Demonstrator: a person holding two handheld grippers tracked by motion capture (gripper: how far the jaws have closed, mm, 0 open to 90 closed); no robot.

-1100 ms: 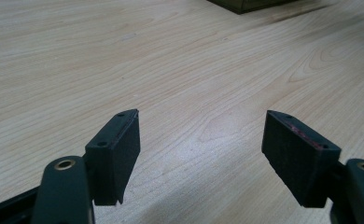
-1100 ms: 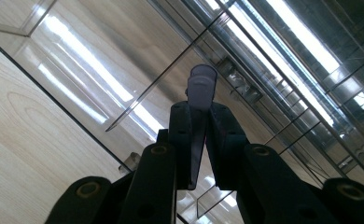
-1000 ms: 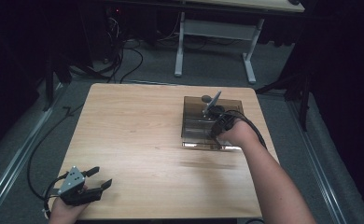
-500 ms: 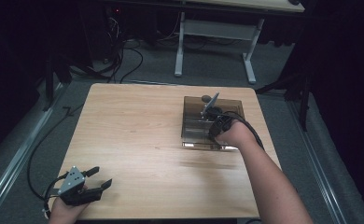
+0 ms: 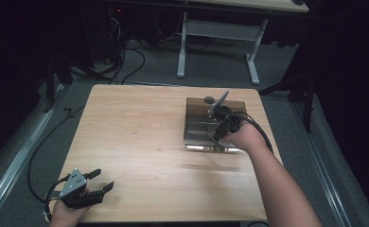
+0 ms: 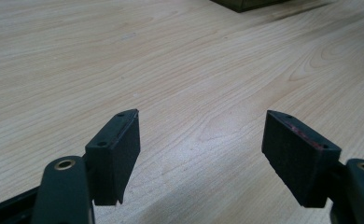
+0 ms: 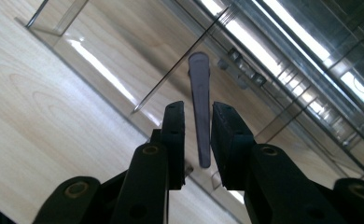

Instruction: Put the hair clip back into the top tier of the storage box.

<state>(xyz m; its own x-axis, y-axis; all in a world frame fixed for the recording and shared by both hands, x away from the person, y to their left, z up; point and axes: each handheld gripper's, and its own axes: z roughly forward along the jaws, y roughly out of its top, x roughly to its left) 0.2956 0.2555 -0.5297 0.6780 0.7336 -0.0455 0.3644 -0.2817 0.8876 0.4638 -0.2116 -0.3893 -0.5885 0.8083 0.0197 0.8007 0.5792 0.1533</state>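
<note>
Our right claw point(image 7: 198, 126) has just eased apart — the slim grey plastic utensil handle point(image 7: 199, 100) stands loose between its jaws; our left claw point(image 6: 201, 144) gapes empty.

Slim grey utensil handle point(image 7: 199, 109), tapered with a rounded end, standing between the jaws with a small gap on each side. Under it a clear smoky plastic organizer tray point(image 5: 195, 128) with long compartments, lying flat near the right edge of the wooden surface point(image 5: 140, 137).
</note>
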